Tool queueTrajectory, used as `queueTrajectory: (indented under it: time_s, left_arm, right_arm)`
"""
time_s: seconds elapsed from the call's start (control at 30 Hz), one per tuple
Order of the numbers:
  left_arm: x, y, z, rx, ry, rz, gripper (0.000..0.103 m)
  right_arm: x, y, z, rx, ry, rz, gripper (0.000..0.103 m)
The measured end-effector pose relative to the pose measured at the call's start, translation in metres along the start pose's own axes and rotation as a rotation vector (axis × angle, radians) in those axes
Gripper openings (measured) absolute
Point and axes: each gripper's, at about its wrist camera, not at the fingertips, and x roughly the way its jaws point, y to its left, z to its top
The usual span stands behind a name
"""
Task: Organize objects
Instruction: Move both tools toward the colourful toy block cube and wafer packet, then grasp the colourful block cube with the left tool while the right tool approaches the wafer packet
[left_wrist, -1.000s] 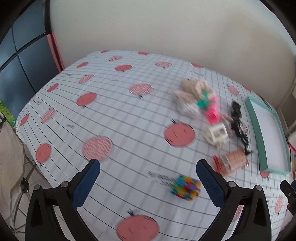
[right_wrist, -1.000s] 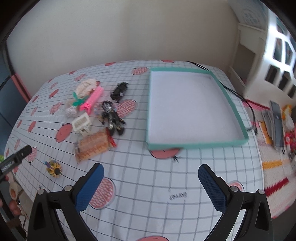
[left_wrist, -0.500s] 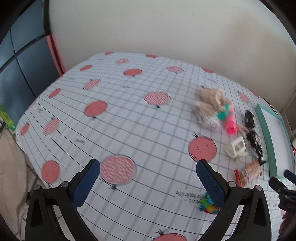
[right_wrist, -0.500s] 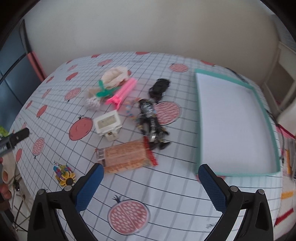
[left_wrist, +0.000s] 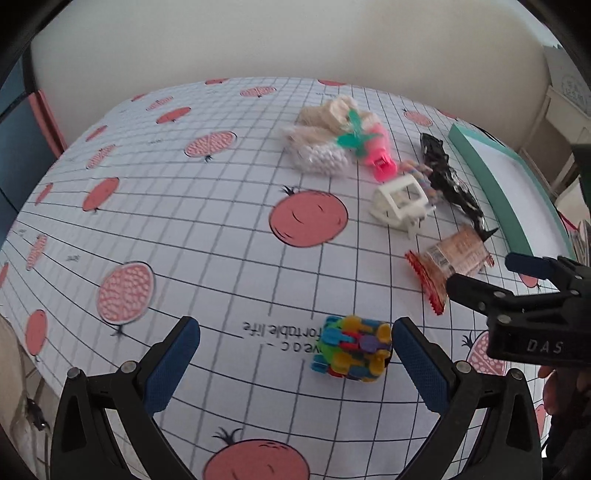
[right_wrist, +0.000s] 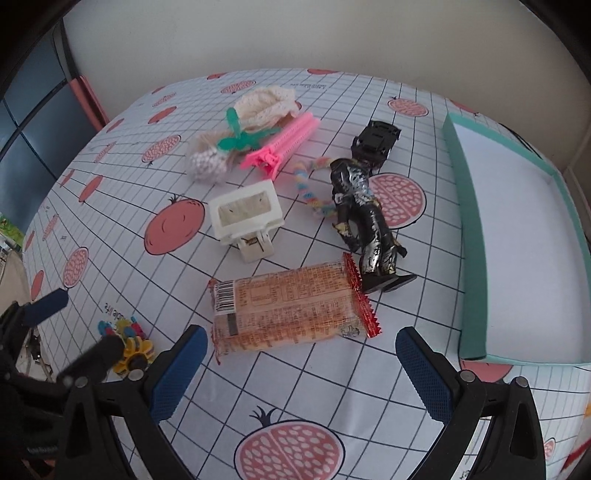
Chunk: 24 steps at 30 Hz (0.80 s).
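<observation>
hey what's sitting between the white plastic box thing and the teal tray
The black action figure lies between the white box and the teal tray, with bare tablecloth either side; the right wrist view shows it best.

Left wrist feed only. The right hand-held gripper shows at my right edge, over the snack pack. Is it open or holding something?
Observer: Open. In the right wrist view the right hand-held gripper has its fingers spread wide with nothing gripped. The snack pack lies flat just ahead of them.
Operator: Teal tray, anything inside?
Observer: The teal tray shows only bare white floor, as far as the view reaches.
Operator: Black lump next to the tray, one item?
Observer: Two. A black figure lies on its back, and a black toy car sits just beyond its head.
</observation>
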Motion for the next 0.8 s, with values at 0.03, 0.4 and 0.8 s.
queueTrajectory:
  time_s: [0.03, 0.4, 0.8]
  left_arm:
    - [0.002, -0.002, -0.001, 0.006, 0.002, 0.006, 0.103]
    - [0.009, -0.015, -0.009, 0.077, -0.017, 0.007, 0.102]
    - [0.018, -0.022, -0.002, 0.136, -0.044, -0.025, 0.079]
  right_arm:
    - [0.003, 0.0, 0.001, -0.001, 0.004, -0.001, 0.103]
    - [0.015, 0.005, 0.004, -0.016, 0.017, -0.008, 0.103]
    - [0.014, 0.002, 0.007, -0.003, 0.01, -0.008, 0.1]
